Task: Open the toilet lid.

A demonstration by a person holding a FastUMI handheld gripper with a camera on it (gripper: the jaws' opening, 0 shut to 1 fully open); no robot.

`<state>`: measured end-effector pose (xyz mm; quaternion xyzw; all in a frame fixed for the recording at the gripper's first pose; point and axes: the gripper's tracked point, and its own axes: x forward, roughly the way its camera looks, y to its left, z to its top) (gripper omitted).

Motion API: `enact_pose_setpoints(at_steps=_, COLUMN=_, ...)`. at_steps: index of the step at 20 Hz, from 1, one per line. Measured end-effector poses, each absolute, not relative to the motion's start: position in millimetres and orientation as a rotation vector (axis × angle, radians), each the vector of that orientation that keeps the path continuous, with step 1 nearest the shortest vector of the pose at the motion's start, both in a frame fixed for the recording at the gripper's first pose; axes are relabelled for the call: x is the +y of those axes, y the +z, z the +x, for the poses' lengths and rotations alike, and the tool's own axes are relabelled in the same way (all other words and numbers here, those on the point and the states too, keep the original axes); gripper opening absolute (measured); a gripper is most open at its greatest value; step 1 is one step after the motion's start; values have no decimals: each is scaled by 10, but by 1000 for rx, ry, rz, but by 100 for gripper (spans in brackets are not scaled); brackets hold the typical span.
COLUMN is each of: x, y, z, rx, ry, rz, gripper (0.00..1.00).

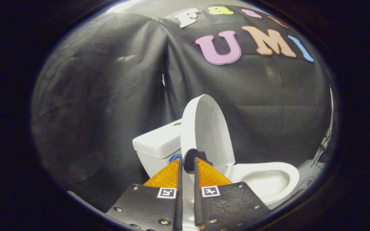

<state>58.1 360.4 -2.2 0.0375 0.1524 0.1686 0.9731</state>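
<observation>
A white toilet stands just ahead of me against the black cloth wall. Its lid (206, 128) is raised almost upright and leans back toward the tank (159, 141). The seat and bowl (268, 179) lie uncovered to the right of my fingers. My gripper (187, 159) is nearly closed, with the lid's thin white edge running down the narrow gap between its two fingers. A small black round knob (192, 153) sits on the lid right at the fingertips. The lid's hinge is hidden behind the right finger.
The black cloth wall wraps around behind and to the left of the toilet. Thin dark cables (323, 144) hang at the far right, above a pale floor patch (307, 173) beside the bowl.
</observation>
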Motion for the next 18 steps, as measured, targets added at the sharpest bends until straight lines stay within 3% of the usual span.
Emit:
enact_pose_setpoints(at_steps=5, x=3400, y=275, z=450, rx=269, ry=342, rz=61, gripper=33)
enact_pose_setpoints(at_steps=16, x=2506, y=1072, z=232, rx=112, ry=285, rz=40, gripper=97)
enact_pose_setpoints(at_steps=18, x=2286, y=1165, z=202, rx=96, ry=267, rz=7, gripper=97)
